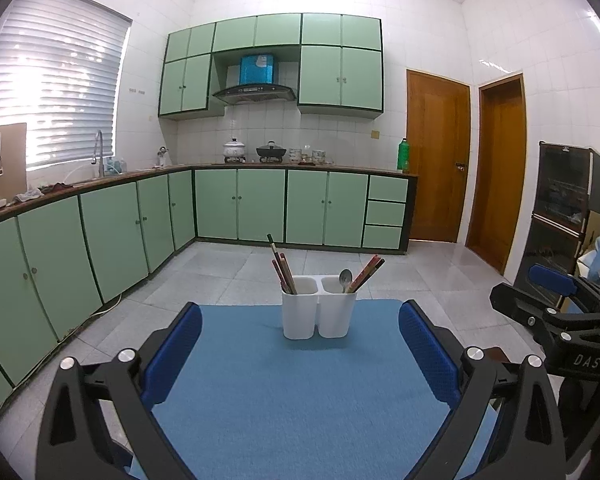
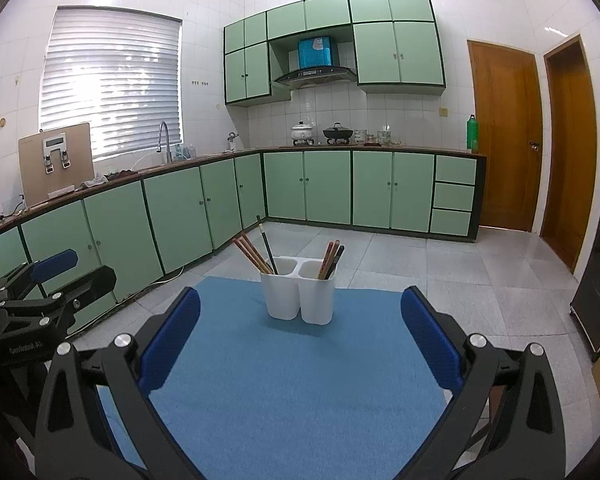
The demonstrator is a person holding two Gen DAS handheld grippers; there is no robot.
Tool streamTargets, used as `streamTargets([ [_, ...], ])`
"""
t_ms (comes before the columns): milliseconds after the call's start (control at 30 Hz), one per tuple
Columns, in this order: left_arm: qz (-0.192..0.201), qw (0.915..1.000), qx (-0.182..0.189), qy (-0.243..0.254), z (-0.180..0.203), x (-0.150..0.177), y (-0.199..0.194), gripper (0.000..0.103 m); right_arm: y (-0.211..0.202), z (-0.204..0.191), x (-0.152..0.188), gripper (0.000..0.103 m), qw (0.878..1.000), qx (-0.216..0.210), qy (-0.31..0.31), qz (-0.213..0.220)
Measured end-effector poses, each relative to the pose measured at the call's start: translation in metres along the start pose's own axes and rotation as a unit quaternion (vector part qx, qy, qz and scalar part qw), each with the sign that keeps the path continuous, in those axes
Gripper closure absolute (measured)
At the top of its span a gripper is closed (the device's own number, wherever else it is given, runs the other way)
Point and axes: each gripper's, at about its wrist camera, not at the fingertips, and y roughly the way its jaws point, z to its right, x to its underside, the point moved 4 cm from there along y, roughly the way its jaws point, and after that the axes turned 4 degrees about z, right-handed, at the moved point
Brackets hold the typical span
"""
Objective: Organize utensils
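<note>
On the blue mat (image 1: 300,380), toward its far edge, stands the white two-cup holder (image 1: 319,312), and every utensil you can see is already upright inside it. From the left wrist view, its left cup carries a bundle of reddish chopsticks (image 1: 286,276) with one dark stick standing taller; its right cup carries a metal spoon (image 1: 345,279) and a second bundle of chopsticks (image 1: 367,274) leaning away from the first. Nothing lies loose on the mat around the holder. That fits two readings: the sorting is finished, or the chopsticks split across both cups are what you are meant to tidy. These pictures cannot settle which.

Your left gripper (image 1: 300,356) and right gripper (image 2: 300,344) both hover near the edge of the mat closest to you, well short of the holder, with the fingers of each spread wide and holding nothing.

Should you reach in, watch these risks. The holder looks light and top-heavy with long sticks leaning outward, so a sideways nudge on the sticks could tip it over. The sticks in each bundle lie tight together, so pinching one may drag its neighbours out. The spoon's bowl sits just beside the right bundle and could snag. Both grippers approaching the holder together may collide.
</note>
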Motion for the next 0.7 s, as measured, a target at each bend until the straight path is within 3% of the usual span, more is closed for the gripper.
streamTargets([
  [700,0.001,1.0,-0.004,0.001,-0.0022,0.0001,-0.0009,0.006,0.0019,-0.0011,-0.001,0.006,1.0,-0.001,0.0,0.001],
])
